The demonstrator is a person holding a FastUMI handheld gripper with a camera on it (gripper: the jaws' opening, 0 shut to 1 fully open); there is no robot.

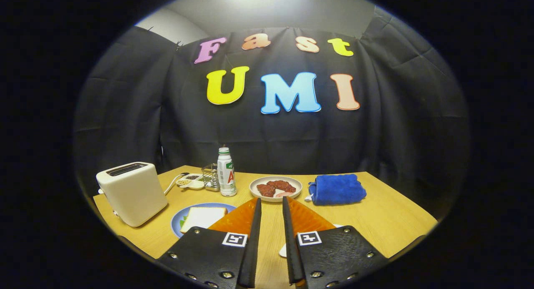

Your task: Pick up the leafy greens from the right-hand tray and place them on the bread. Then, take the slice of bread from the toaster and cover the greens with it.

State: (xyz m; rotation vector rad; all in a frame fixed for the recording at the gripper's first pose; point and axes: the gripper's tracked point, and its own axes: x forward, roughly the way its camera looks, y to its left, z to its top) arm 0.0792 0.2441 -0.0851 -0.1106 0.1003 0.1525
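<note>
In the gripper view, my gripper [271,205] hangs above the wooden table [388,218] with its two fingers pointing forward toward twelve o'clock. The fingers stand a narrow gap apart, only bare tabletop showing between them, and they have hold of nothing.

At about ten o'clock from the fingertips, just beside the left finger, lies a blue plate [180,222] carrying a slice of bread [203,218]. A sliver of green [182,224] peeks out at the bread's left edge, touching it; I take it for the leafy greens, though most of it is hidden and I cannot tell how it lies. The slice is on top of the plate, flat.

Farther out at nine to ten o'clock stands the toaster [132,192], upright, its slot on top; I cannot tell whether any bread sits in the slot. A cord runs from behind it toward a small dish [190,182] of seeds or spices at eleven o'clock, beside a small wire holder [210,177] and an upright bottle [226,172].

Just ahead of the fingertips at twelve o'clock is a plate [259,194] with pieces of reddish meat [276,187]. At one o'clock, near that plate, lies a folded blue towel [337,189].

Beside the right finger, at about five o'clock from the tips, a pale edge [283,250] shows; I cannot tell what it belongs to.
</note>
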